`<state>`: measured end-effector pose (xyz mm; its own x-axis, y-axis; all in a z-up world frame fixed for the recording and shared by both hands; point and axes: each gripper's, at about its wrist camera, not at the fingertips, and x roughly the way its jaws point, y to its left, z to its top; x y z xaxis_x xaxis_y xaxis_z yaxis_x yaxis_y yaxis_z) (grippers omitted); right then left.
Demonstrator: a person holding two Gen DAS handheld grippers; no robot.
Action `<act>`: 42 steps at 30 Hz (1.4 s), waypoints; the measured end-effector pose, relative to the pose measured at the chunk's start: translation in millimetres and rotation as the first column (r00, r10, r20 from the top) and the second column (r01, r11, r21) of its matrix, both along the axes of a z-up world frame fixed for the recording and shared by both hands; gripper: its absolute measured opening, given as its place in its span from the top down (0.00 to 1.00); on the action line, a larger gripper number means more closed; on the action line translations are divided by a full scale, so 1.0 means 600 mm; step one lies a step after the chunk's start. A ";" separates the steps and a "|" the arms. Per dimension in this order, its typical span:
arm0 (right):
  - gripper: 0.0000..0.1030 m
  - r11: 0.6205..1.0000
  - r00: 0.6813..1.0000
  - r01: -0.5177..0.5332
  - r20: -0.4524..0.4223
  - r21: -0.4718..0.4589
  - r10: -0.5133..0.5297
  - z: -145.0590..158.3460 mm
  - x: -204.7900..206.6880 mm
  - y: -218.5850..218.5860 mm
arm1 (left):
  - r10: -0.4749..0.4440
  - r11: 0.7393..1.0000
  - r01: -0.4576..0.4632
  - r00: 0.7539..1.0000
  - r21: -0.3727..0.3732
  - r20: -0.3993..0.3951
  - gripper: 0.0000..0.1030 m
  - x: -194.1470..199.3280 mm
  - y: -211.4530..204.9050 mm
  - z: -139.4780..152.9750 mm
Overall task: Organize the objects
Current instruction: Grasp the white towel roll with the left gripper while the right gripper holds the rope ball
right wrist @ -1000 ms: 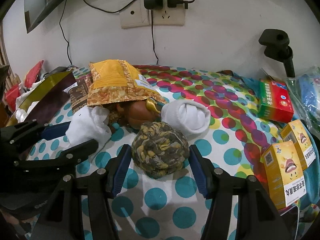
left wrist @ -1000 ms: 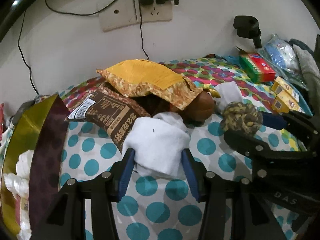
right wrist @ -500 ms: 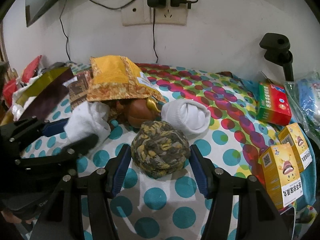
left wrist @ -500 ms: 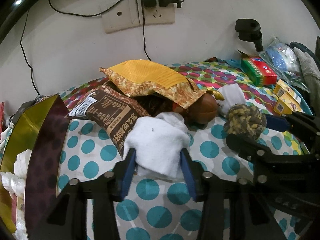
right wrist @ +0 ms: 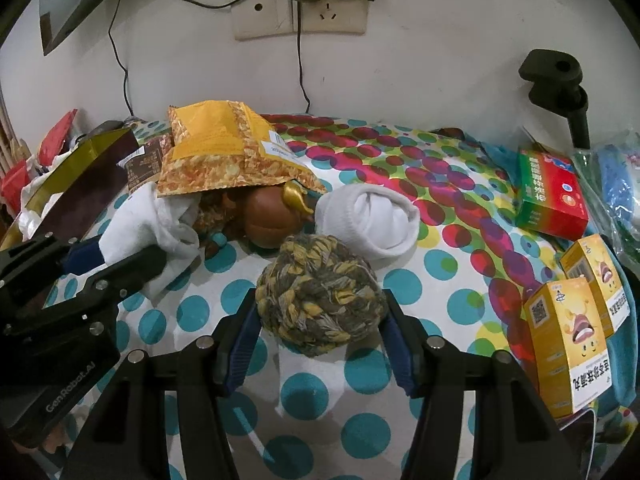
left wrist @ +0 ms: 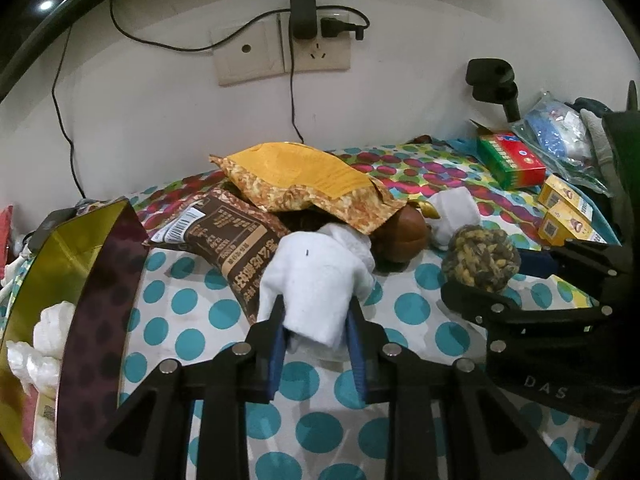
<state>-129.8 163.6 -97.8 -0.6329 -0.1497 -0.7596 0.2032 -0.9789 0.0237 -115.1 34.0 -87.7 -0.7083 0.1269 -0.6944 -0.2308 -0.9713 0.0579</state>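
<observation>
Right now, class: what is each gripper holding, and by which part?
The left gripper clamps the white cloth by its near end. The right gripper brackets the rope ball at its sides; a firm hold cannot be told.

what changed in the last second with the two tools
The left tool closed in on the white folded cloth and now pinches it. The right tool stays open around the yellow-grey braided rope ball. Snack bags and boxes have not moved.

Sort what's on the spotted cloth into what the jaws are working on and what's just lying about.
In hand: white sock bundle in left gripper; braided rope ball between right gripper jaws.

Lying about: orange snack bag, brown packet, second white sock roll, green-red box, yellow boxes.
</observation>
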 end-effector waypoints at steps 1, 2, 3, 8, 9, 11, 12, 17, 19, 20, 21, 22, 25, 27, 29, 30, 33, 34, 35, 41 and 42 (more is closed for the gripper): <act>0.47 1.000 1.000 0.000 0.001 -0.001 0.000 0.000 0.000 0.000 | 0.006 1.000 -0.006 1.000 -0.001 0.001 0.74 -0.001 0.000 0.000; 0.47 1.000 1.000 0.000 0.002 -0.003 0.000 0.000 0.000 -0.001 | 0.008 1.000 -0.008 1.000 0.004 0.003 0.74 -0.002 -0.003 0.000; 0.47 1.000 1.000 0.001 0.000 -0.001 -0.001 0.001 0.000 -0.001 | 0.010 1.000 -0.011 1.000 0.010 0.005 0.74 -0.002 -0.005 0.000; 0.47 1.000 1.000 0.001 0.002 -0.001 -0.001 0.001 -0.001 0.000 | 0.046 0.998 -0.046 0.999 0.031 -0.012 0.73 0.001 -0.019 0.003; 0.47 1.000 1.000 0.002 0.002 0.000 -0.002 0.001 -0.001 -0.001 | 0.049 0.998 -0.049 0.999 0.029 -0.013 0.73 0.001 -0.019 0.003; 0.47 1.000 1.000 0.002 0.001 0.004 -0.002 0.000 -0.001 -0.002 | 0.058 0.998 -0.058 0.998 0.018 -0.015 0.73 0.001 -0.019 0.003; 0.47 1.000 1.000 0.002 0.001 0.005 -0.002 0.000 -0.001 -0.002 | 0.063 0.998 -0.063 0.998 0.012 -0.022 0.73 0.003 -0.019 0.004; 0.47 1.000 1.000 0.003 0.001 0.014 -0.003 -0.002 -0.001 -0.003 | 0.081 0.997 -0.080 0.996 0.007 -0.047 0.73 0.009 -0.024 0.008; 0.47 1.000 1.000 0.005 0.002 0.020 -0.005 -0.002 -0.001 -0.004 | 0.089 0.996 -0.088 0.995 0.009 -0.043 0.74 0.008 -0.027 0.008; 0.47 1.000 1.000 0.006 0.003 0.022 -0.006 -0.002 -0.002 -0.004 | 0.089 0.996 -0.088 0.995 0.010 -0.039 0.74 0.007 -0.027 0.007; 0.47 1.000 1.000 0.006 0.003 0.021 -0.006 -0.002 -0.002 -0.003 | 0.088 0.996 -0.088 0.996 0.012 -0.035 0.74 0.007 -0.028 0.007; 0.47 1.000 1.000 0.006 0.004 0.021 -0.006 -0.002 -0.002 -0.003 | 0.092 0.996 -0.091 0.995 0.013 -0.037 0.73 0.007 -0.029 0.008; 0.48 1.000 1.000 0.009 0.012 0.028 -0.010 -0.004 -0.005 -0.004 | 0.098 0.995 -0.097 0.995 0.018 -0.036 0.74 0.008 -0.032 0.008; 0.48 1.000 1.000 0.009 0.013 0.027 -0.009 -0.004 -0.005 -0.004 | 0.097 0.995 -0.096 0.995 0.017 -0.037 0.73 0.012 -0.033 0.008; 0.48 1.000 1.000 0.009 0.016 0.026 -0.009 -0.004 -0.006 -0.004 | 0.099 0.995 -0.098 0.994 0.009 -0.036 0.73 0.017 -0.035 0.008; 0.48 1.000 1.000 0.011 0.015 0.025 -0.011 -0.004 -0.005 -0.005 | 0.098 0.995 -0.098 0.995 0.012 -0.033 0.74 0.020 -0.037 0.007; 0.48 0.999 1.000 0.010 0.014 0.036 -0.010 -0.006 -0.007 -0.006 | 0.097 0.995 -0.097 0.995 0.006 -0.024 0.74 0.030 -0.043 0.006; 0.48 0.999 1.000 0.010 0.014 0.036 -0.010 -0.006 -0.007 -0.006 | 0.097 0.995 -0.097 0.995 0.003 -0.021 0.73 0.034 -0.046 0.005; 0.48 0.999 1.000 0.010 0.014 0.034 -0.010 -0.006 -0.007 -0.006 | 0.100 0.995 -0.100 0.995 0.001 -0.018 0.73 0.038 -0.050 0.006; 0.48 0.999 1.000 0.010 0.024 0.040 -0.011 -0.010 -0.008 -0.008 | 0.150 0.988 -0.150 0.989 0.045 0.009 0.73 0.059 -0.102 0.024; 0.48 0.999 1.000 0.009 0.025 0.039 -0.010 -0.010 -0.008 -0.009 | 0.159 0.986 -0.159 0.987 0.056 0.007 0.74 0.063 -0.112 0.031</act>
